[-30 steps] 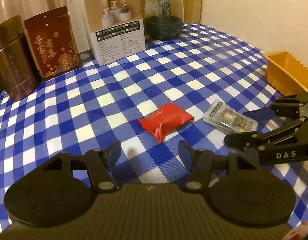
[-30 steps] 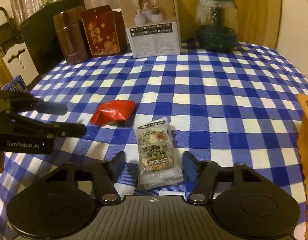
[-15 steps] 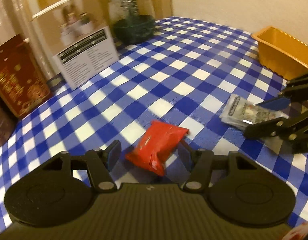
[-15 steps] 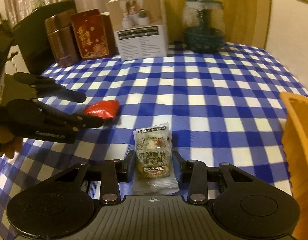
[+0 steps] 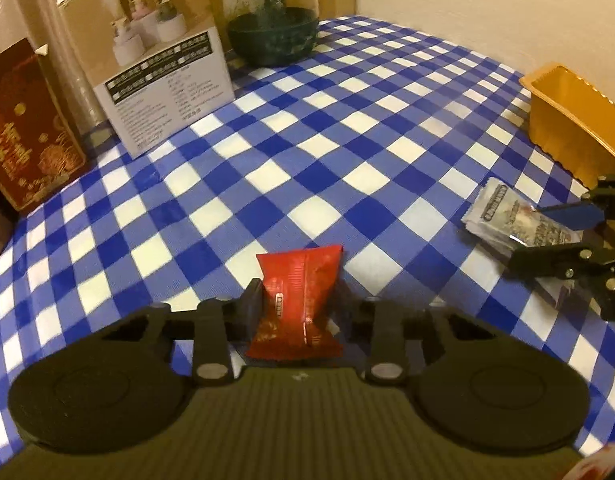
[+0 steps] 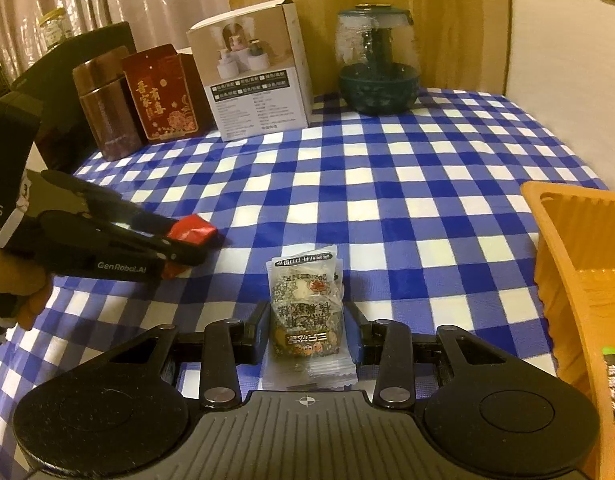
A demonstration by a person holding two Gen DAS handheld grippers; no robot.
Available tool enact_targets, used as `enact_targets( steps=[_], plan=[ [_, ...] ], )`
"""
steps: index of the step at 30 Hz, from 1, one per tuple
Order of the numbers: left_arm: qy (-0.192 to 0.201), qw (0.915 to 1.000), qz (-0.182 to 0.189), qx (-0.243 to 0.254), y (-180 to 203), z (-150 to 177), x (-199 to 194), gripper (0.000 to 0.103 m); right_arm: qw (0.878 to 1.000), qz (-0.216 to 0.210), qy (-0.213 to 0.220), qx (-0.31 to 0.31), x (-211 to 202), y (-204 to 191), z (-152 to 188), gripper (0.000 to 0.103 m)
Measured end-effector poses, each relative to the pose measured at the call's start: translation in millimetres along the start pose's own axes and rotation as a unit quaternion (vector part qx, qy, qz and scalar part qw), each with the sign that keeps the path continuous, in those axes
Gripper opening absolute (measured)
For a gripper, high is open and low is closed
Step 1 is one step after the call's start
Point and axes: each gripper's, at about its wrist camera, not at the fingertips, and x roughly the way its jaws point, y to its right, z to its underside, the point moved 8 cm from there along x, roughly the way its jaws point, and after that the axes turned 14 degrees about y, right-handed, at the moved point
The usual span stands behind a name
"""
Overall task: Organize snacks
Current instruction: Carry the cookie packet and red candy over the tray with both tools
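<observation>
My left gripper (image 5: 297,300) is shut on a red snack packet (image 5: 299,300), held just above the blue checked tablecloth; the packet (image 6: 190,232) also shows between the left fingers (image 6: 163,246) in the right wrist view. My right gripper (image 6: 307,324) is shut on a clear packet of mixed nuts (image 6: 305,312), also seen at the right of the left wrist view (image 5: 515,222). An orange basket (image 6: 567,264) stands to the right, close to the right gripper; it also shows at the far right of the left view (image 5: 571,120).
At the back of the table stand a white product box (image 6: 255,76), a red gift box (image 6: 161,94), a brown tin (image 6: 105,104) and a glass jar with a dark base (image 6: 377,60). A small snack stick (image 6: 613,384) lies inside the basket.
Both grippers have closed on their packets: the left on the red one, the right on the nut one. Both have lifted slightly and the basket has come closer on the right.
</observation>
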Motion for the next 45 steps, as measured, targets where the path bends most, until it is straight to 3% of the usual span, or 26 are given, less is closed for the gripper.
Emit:
enact_targets(
  steps=[9,17,32,45],
  plan=[
    [-0.007,0.9973,-0.03,-0.067,30.3,5.0,-41.2,0.027,1.0,0.008,0.002,0.013,-37.0,2.4,2.5,0.039],
    [0.002,0.9927,-0.042,-0.113,75.1,3.8,-103.7,0.027,0.999,0.015,-0.003,0.037,-95.0,2.1,16.9,0.039],
    [0.017,0.9894,-0.054,-0.133,154.4,-4.4,-203.8,0.027,0.998,0.039,0.017,0.055,-203.5,-0.1,21.3,0.039],
    [0.03,0.9871,-0.045,-0.151,200.6,-4.5,-238.8,0.027,0.995,0.065,0.024,0.074,-262.2,17.2,29.1,0.039]
  ],
)
